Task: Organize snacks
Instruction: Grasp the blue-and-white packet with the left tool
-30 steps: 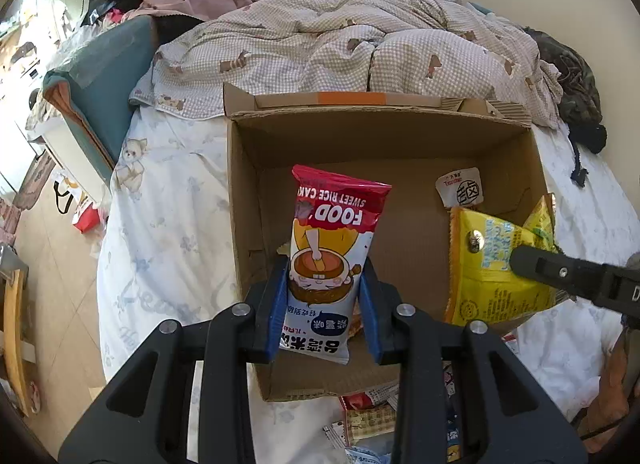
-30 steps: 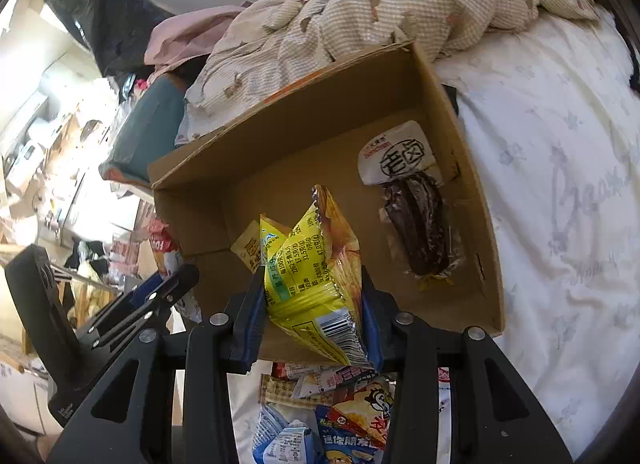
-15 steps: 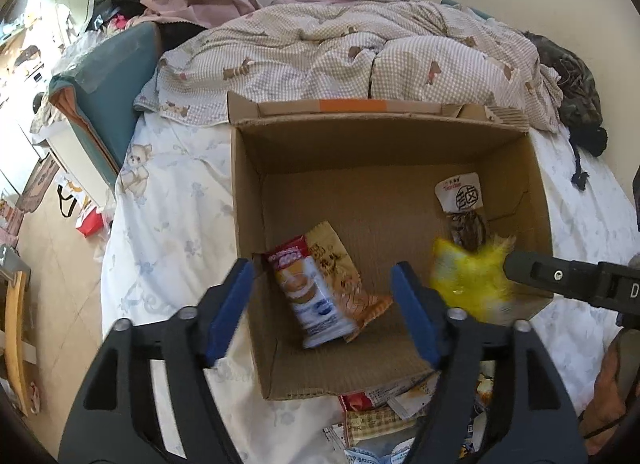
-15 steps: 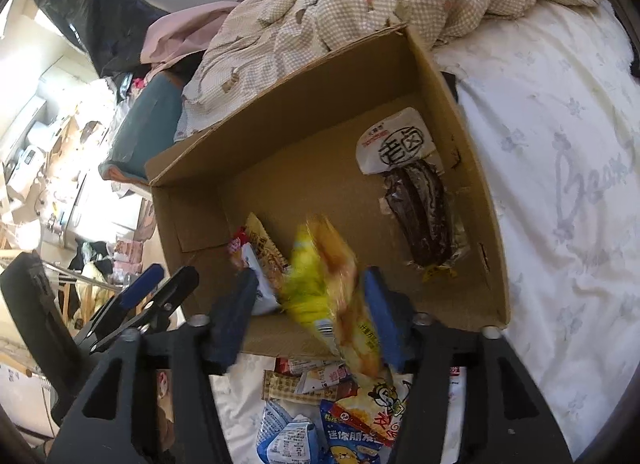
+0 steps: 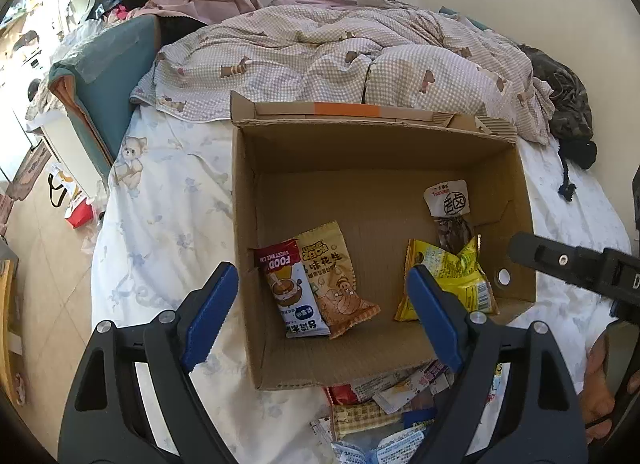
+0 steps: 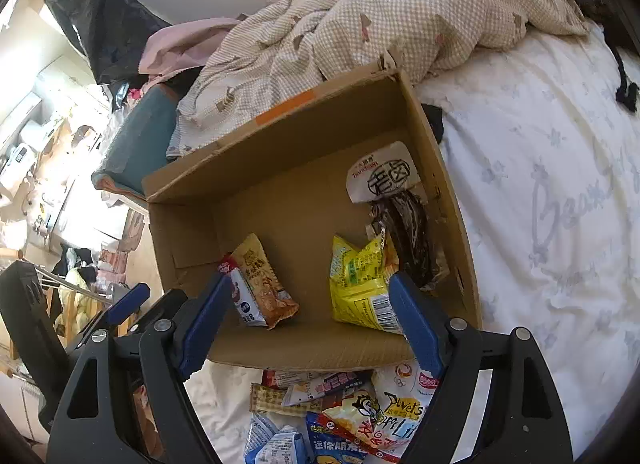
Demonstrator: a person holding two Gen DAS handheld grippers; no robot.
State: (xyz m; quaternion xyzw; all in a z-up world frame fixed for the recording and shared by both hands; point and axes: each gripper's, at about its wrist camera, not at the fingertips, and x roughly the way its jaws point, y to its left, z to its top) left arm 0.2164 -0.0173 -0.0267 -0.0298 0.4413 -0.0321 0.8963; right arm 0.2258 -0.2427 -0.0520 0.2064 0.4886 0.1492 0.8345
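Note:
An open cardboard box (image 5: pixel 380 144) stands on the bed. In it lie a red-and-white rice cake packet (image 5: pixel 290 288) on an orange peanut packet (image 5: pixel 332 276), a yellow packet (image 5: pixel 452 276) and a dark snack with a white label (image 5: pixel 448 200). My left gripper (image 5: pixel 320 296) hovers over the box's near left part, jaws opening, nothing between them. My right gripper (image 6: pixel 310 300) hovers over the near edge of the box (image 6: pixel 280 136), jaws opening and clear of the yellow packet (image 6: pixel 360 284) lying below. Several loose snacks (image 6: pixel 340 404) are piled in front of the box.
A checked duvet (image 5: pixel 340 56) is bunched behind the box, and a teal cushion (image 5: pixel 108 64) lies at the left. White flowered sheet (image 6: pixel 540 184) stretches to the right of the box. The bed's left edge drops to a tiled floor (image 5: pixel 44 264). Dark clothing (image 5: pixel 568 104) lies at the far right.
Both grippers opened wide and let go. The rice cake packet dropped from the left gripper into the box, and the yellow packet dropped from the right gripper beside the dark snack.

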